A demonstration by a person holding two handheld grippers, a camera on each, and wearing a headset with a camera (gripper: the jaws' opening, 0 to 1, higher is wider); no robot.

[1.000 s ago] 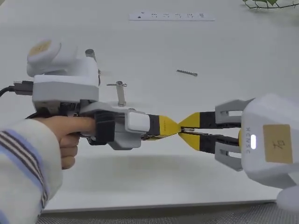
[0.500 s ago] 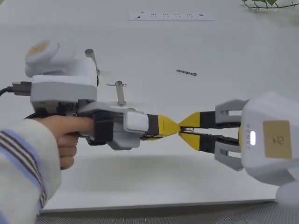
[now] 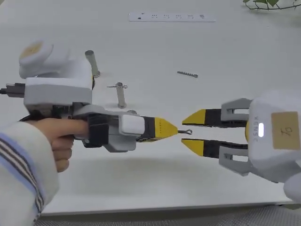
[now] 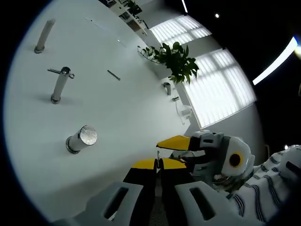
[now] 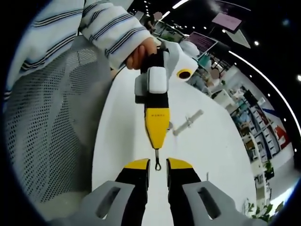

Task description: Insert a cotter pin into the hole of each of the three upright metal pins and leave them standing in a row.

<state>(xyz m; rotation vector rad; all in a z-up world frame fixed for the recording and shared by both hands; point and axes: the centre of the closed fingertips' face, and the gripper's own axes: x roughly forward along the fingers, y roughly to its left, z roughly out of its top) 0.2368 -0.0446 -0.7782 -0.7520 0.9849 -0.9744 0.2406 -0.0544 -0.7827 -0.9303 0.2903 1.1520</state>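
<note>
Parting since before: right gripper (image 3: 184,132), now off cotter pin (image 5: 157,159); left gripper (image 3: 173,130) clamps it. Three metal pins (image 4: 60,84), three cotter pins (image 3: 188,74).

Tan sticker (image 3: 286,131) on the right gripper (image 3: 183,131) showed one handwritten character, unreadable; the small lettering (image 3: 257,126) beside it was blurred too.

plant (image 3: 270,4) cropped, cotter pin (image 3: 185,132) shank hidden

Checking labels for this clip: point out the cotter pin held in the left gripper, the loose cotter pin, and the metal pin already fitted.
held cotter pin (image 3: 184,132), head view, mid shaft
loose cotter pin (image 3: 188,73), head view, mid shaft
fitted metal pin (image 3: 121,96), head view, upright shaft
</note>
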